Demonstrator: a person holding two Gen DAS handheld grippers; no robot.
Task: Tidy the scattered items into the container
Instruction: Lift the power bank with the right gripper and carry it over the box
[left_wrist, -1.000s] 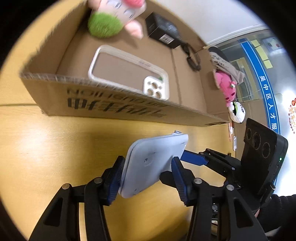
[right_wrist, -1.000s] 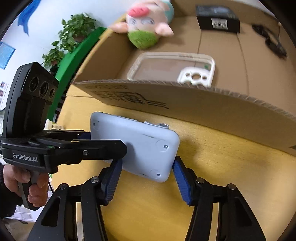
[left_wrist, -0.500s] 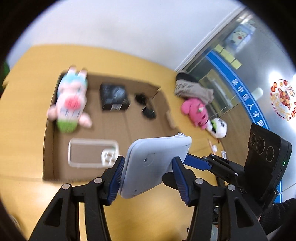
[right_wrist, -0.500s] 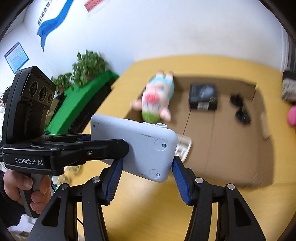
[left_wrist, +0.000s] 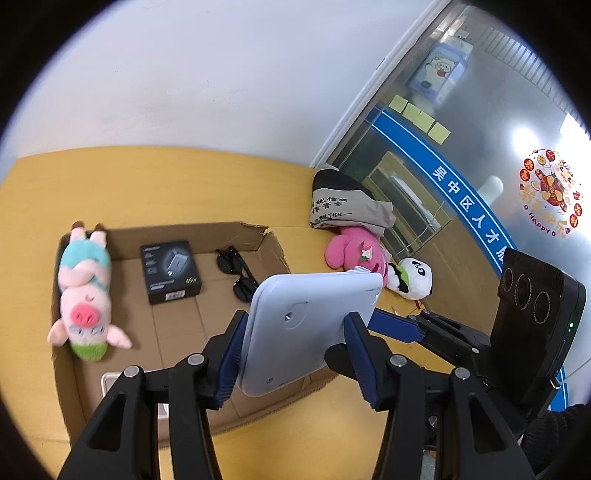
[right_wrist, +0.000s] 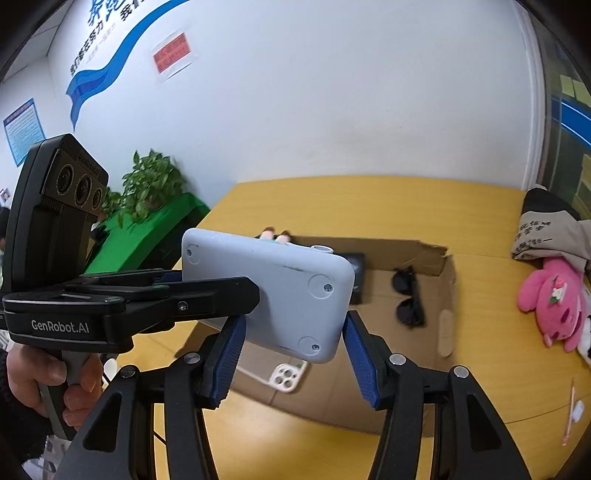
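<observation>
both grippers' jaws clamp one pale blue device (left_wrist: 310, 325) above the cardboard box (left_wrist: 266, 240).

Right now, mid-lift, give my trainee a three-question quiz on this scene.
1. True or false: both grippers clamp the pale blue device at once.
2. Which lies inside the cardboard box? A) pink plush B) panda plush C) sunglasses
3. Fill in: the pig plush lies in the box beside the black ____.

Key: 1 true, the left gripper and right gripper each hold one end. 2 C; both other toys sit on the table outside. 3 charger box.
</observation>
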